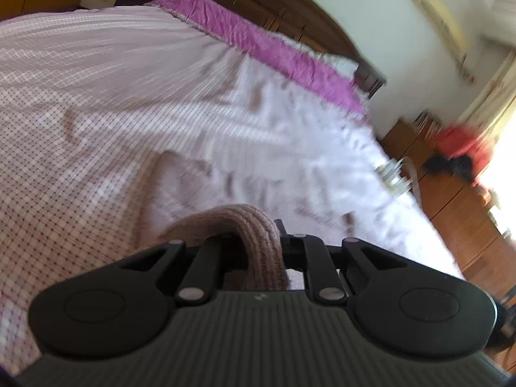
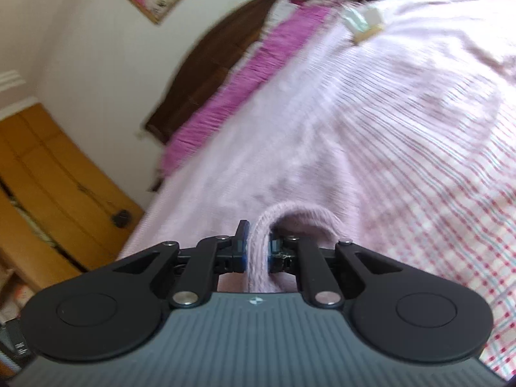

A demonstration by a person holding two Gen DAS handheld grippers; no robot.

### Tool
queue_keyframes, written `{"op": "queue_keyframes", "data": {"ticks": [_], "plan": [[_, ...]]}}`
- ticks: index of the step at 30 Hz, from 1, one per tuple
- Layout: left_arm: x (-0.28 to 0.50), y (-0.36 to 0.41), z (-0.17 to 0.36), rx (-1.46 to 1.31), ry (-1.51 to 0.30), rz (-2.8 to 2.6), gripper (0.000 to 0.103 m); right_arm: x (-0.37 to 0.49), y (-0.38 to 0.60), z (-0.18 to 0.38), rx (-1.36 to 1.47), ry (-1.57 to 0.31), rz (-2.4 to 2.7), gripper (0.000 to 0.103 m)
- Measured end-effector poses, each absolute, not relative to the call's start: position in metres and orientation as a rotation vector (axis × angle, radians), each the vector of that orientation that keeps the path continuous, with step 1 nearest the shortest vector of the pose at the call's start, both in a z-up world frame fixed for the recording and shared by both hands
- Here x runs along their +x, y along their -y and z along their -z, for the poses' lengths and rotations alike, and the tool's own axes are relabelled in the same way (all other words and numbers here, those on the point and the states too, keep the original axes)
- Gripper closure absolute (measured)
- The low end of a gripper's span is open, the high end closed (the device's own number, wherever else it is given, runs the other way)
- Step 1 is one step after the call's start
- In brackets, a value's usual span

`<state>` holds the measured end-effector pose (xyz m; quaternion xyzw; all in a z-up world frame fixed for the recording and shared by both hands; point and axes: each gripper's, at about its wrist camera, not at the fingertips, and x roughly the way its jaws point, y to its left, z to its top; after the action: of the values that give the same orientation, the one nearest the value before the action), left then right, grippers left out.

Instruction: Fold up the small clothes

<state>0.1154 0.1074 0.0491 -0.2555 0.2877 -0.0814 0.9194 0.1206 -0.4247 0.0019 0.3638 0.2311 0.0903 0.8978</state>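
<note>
A pale pink knit garment [image 1: 245, 174] lies spread on the checked bedspread [image 1: 64, 167]. My left gripper [image 1: 258, 245] is shut on a ribbed edge of the garment, which loops up over the fingers. In the right wrist view the same knit garment [image 2: 322, 161] stretches away over the bed. My right gripper [image 2: 258, 245] is shut on another ribbed edge, pinched between the blue-padded fingers [image 2: 242, 242]. Both views are blurred by motion.
A purple pillow band [image 1: 258, 42] and dark wooden headboard [image 1: 274, 6] lie at the bed's far end. A small white object [image 2: 364, 22] sits on the bed. A wooden wardrobe [image 2: 48, 177] stands left; wooden furniture [image 1: 451, 200] with a red item [image 1: 458, 142] stands right.
</note>
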Motion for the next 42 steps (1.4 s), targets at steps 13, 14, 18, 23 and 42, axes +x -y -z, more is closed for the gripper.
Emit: {"op": "queue_keyframes", "data": {"ticks": [13, 14, 18, 23, 42], "plan": [[0.106, -0.111, -0.034, -0.452, -0.634, 0.093, 0.076, 0.115, 0.435, 0.010, 0.801, -0.514, -0.156, 0.072], [0.100, -0.110, -0.037, -0.444, -0.626, 0.083, 0.072, 0.109, 0.437, 0.007, 0.800, -0.514, -0.152, 0.064], [0.078, -0.112, -0.047, -0.418, -0.594, 0.053, 0.063, 0.089, 0.442, -0.006, 0.799, -0.502, -0.148, 0.046], [0.055, -0.117, -0.057, -0.459, -0.583, 0.068, 0.063, 0.056, 0.443, -0.023, 0.774, -0.476, -0.130, 0.041], [0.030, -0.100, -0.042, -0.615, -0.643, 0.163, 0.053, 0.036, 0.417, 0.006, 0.950, -0.612, -0.230, 0.037]]}}
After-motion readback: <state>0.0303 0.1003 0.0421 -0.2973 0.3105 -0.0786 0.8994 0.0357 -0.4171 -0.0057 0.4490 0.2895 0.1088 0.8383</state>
